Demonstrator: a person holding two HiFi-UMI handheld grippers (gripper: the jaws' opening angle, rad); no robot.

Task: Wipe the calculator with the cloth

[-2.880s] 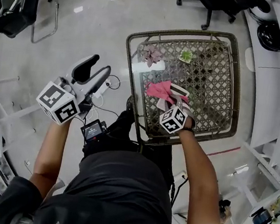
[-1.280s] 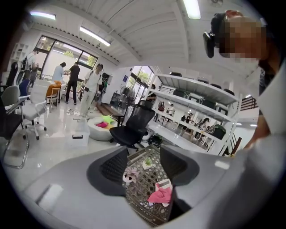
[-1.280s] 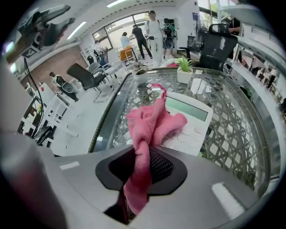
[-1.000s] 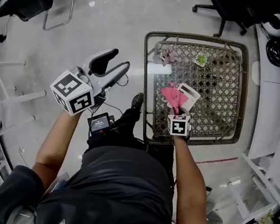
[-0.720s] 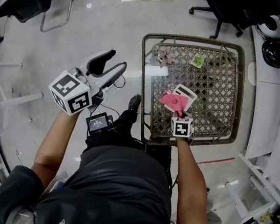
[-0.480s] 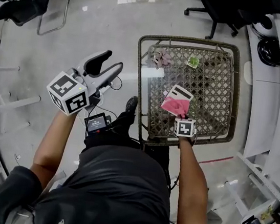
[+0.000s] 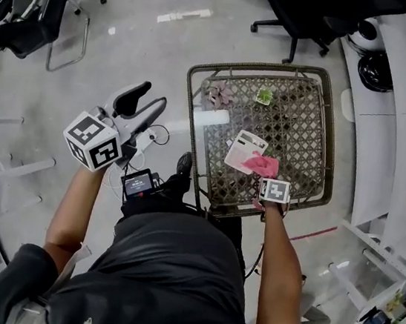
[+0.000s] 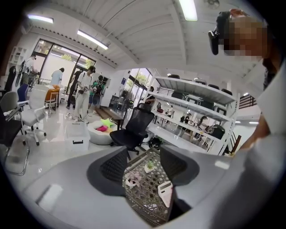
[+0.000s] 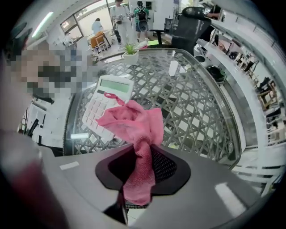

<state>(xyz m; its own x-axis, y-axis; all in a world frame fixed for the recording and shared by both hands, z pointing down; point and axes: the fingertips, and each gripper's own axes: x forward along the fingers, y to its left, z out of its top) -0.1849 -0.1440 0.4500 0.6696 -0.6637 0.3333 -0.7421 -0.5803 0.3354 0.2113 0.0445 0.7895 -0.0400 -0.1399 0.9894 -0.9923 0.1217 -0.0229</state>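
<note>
A white calculator (image 7: pixel 245 150) (image 9: pixel 107 105) lies on the glass top of a wicker table (image 7: pixel 319 136), with a pale green display at its far end. My right gripper (image 7: pixel 268 176) (image 9: pixel 139 167) points down and is shut on a pink cloth (image 7: pixel 264 165) (image 9: pixel 134 129), which bunches over the calculator's near right corner. My left gripper (image 7: pixel 139 107) (image 8: pixel 144 169) is held up off the table's left side, over the floor, jaws open and empty. In the left gripper view the calculator (image 8: pixel 165 191) shows between the jaws, far off.
Two small potted plants (image 7: pixel 220 92) (image 7: pixel 264 96) and a white card (image 7: pixel 210 118) sit at the table's far side. A black office chair (image 7: pixel 307 7) stands beyond the table. A white shelf unit (image 7: pixel 394 132) runs along the right. Cables and a small screen (image 7: pixel 138 184) lie near my feet.
My right gripper has dragged the pink cloth to the right across the calculator, from its left part to its near right corner. The left gripper has stayed where it was.
</note>
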